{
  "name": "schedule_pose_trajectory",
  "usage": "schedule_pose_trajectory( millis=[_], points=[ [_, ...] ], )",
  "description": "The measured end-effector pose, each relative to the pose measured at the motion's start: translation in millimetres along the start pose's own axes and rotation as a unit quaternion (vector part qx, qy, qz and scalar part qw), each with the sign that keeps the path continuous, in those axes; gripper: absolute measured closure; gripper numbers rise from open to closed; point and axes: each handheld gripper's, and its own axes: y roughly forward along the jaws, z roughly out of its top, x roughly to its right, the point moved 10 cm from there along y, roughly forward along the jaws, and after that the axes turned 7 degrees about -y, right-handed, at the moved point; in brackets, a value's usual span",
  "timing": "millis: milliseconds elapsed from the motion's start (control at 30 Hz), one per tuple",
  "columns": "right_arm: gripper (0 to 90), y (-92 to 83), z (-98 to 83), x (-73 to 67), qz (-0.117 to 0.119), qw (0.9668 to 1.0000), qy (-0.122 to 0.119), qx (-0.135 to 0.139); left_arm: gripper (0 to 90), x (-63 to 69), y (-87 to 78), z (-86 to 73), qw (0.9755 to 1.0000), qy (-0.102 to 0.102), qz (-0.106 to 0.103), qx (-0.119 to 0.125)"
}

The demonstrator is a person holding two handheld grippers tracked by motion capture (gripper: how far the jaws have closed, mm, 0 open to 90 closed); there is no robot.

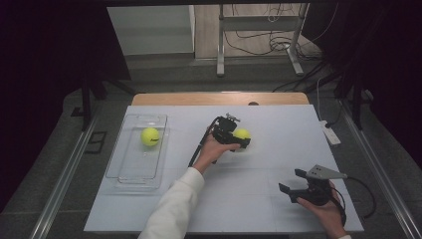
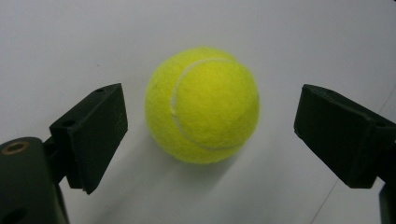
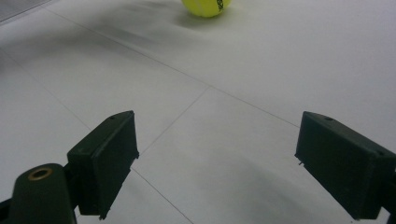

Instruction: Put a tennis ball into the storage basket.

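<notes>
High view puts a yellow tennis ball (image 1: 242, 134) on the white table (image 1: 259, 209) near its middle, with the left gripper (image 1: 238, 141) brought up against it. Left gripper view shows the same ball (image 2: 201, 104) lying between the spread jaws, touched by neither, so the claw is released and lined up, probably for a grasp. A second tennis ball (image 1: 150, 136) already lies in the clear plastic tray (image 1: 130, 175) at the left, likely the destination. Well apart, the right gripper (image 1: 293, 183) hovers with jaws spread, holding nothing.
</notes>
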Motion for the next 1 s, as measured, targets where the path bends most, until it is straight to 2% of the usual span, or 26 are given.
schedule_pose_trajectory(
  millis=[367, 533, 633, 800, 833, 1000],
  points=[
    [12.8, 0.2, -0.7, 0.4, 0.0, 1.0, 0.001, -0.001, 10.8, -4.8, 9.9, 0.0, 1.0, -0.008, 0.0, -0.004],
    [12.9, 0.2, -0.9, 0.4, 0.0, 1.0, 0.0, -0.002, 11.5, -2.9, 16.0, 0.7, 0.9999, -0.01, -0.004, -0.006],
    [12.8, 0.1, -0.9, 0.6, 0.0, 1.0, 0.0, -0.001, 13.2, -1.8, 18.4, 0.7, 0.9999, -0.009, -0.005, -0.005],
    [12.8, -0.1, -1.0, 1.0, -0.001, 1.0, 0.0, -0.001, 22.1, -4.2, 23.6, -3.4, 0.9998, -0.002, 0.005, -0.017],
    [12.8, -0.2, -1.0, 1.1, -0.001, 1.0, 0.0, -0.001, 23.8, -3.1, 24.0, -3.8, 0.9998, -0.005, -0.004, -0.017],
    [12.9, -0.4, -1.1, 1.6, -0.002, 1.0, 0.001, -0.001, 26.7, -3.6, 23.6, -3.4, 0.9998, -0.002, -0.005, -0.017]
  ],
)
